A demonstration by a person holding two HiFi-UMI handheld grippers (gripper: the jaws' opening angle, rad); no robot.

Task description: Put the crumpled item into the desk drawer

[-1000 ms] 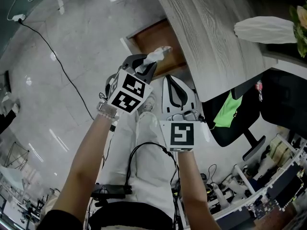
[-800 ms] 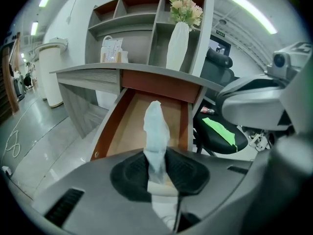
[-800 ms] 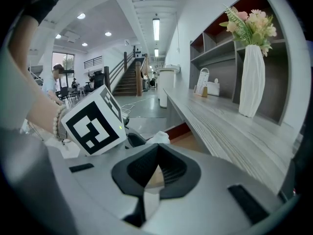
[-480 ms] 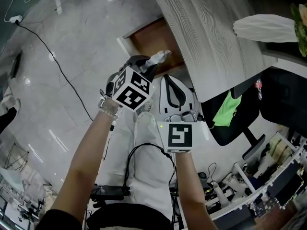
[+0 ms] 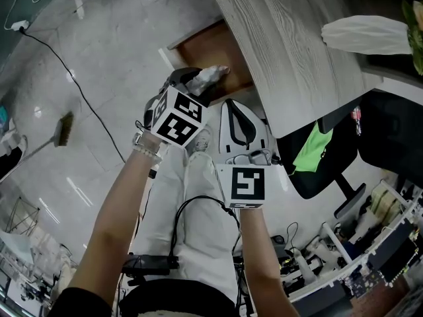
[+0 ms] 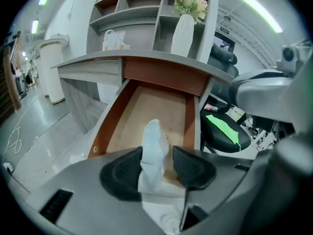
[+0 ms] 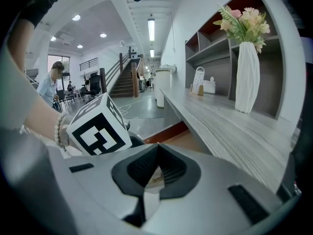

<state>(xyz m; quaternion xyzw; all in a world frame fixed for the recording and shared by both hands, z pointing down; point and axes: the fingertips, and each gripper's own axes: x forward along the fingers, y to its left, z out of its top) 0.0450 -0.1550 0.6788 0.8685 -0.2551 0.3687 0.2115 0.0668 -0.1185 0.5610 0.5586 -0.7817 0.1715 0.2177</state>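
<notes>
The left gripper (image 6: 157, 159) has just been spreading its fingers, crumpled tissue (image 6: 153, 140) between them; tip it into the drawer (image 6: 146, 104) at twelve o'clock, right gripper (image 7: 155, 166) idle, fingers pressed together.

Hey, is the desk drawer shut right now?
No, the drawer stands pulled out from under the desk, with its bare wooden floor showing beyond the crumpled item.

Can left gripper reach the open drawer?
Probably yes: left gripper, jaws just opening around the crumpled white tissue, hangs at the front of the open brown wooden drawer, nothing between.
</notes>
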